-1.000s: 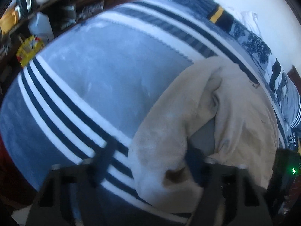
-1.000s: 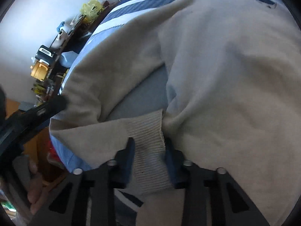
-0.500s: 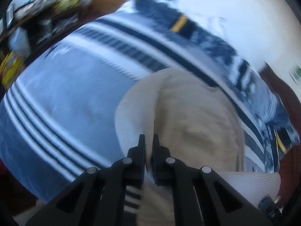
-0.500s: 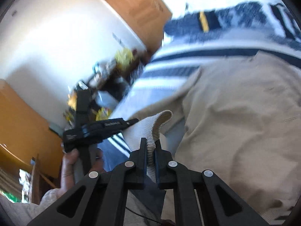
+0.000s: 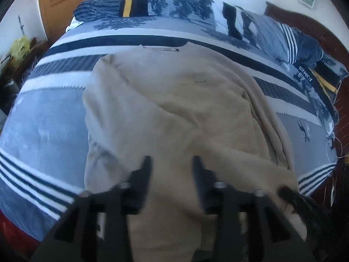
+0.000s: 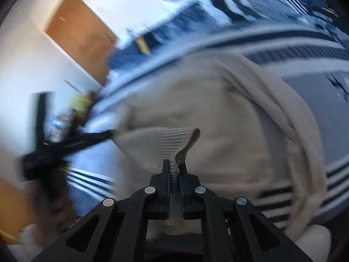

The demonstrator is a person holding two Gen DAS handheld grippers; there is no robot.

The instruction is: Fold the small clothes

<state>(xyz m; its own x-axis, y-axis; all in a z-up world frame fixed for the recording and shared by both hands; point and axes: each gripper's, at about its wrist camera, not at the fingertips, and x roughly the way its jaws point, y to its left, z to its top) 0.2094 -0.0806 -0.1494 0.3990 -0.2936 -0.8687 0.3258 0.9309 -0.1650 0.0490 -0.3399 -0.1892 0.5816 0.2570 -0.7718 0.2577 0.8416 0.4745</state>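
Pinched between the fingers of the right gripper (image 6: 174, 168) is the ribbed cuff (image 6: 174, 144) of a beige sweater (image 5: 174, 109), the knit bunched and lifted clear of the bed while the rest of the garment lies below it. From the left wrist view, the left gripper (image 5: 171, 163) hovers over the sweater's lower half with its two fingers spread wide apart and nothing between them. The sweater lies flat on a blue, white and navy striped bedspread (image 5: 43, 118), neckline toward the far side of the bed and its left sleeve already folded in over the body (the right sleeve trails down along the garment's edge). Beyond the neckline, patterned bedding (image 5: 152, 6) is heaped near the headboard side. A wooden door (image 5: 65, 6) stands at the far left, and a yellow bag (image 5: 20, 45) sits on a cluttered shelf beside the bed; what the bag holds cannot be made out. The right wrist view is heavily blurred.
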